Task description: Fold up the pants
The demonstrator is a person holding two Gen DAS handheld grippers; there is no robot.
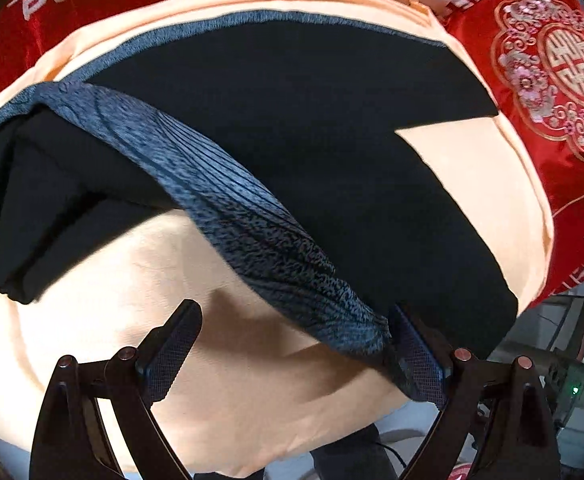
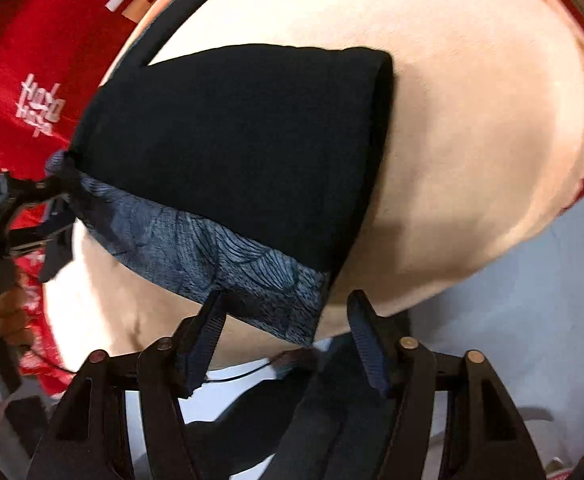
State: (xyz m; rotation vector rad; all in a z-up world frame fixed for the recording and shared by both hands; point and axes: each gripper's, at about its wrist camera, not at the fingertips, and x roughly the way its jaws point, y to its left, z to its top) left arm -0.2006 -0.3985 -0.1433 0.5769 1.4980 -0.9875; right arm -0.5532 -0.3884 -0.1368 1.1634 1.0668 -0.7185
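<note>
Left wrist view: left claw nearest the lens, fingers spread wide. The grey patterned waistband of the pants touches only the right-hand finger pad; the left-hand pad is bare, over the peach sheet. Waistband corner is bunched against that pad; nothing is pinched between the two fingers.

Right wrist view: right claw also spread. Waistband edge lies at the tip of its left-hand finger and overlaps it slightly; the other finger stands apart from the cloth. Cannot tell whether fabric is caught behind that fingertip; the gap between the pads is clear.

Pants: black, lying on the peach sheet, which covers a rounded cushion-like surface. The waistband runs as a diagonal band from the near corner toward the far left. The black body spreads beyond it, one leg end folded over at left. In the right wrist view, the black cloth shows a rounded folded edge on its right side.

At left in the right wrist view: the other claw with a hand on its handle, at the waistband's far corner.

Farthest: red bedding with white and gold characters, around the peach sheet.

No containers in view.
</note>
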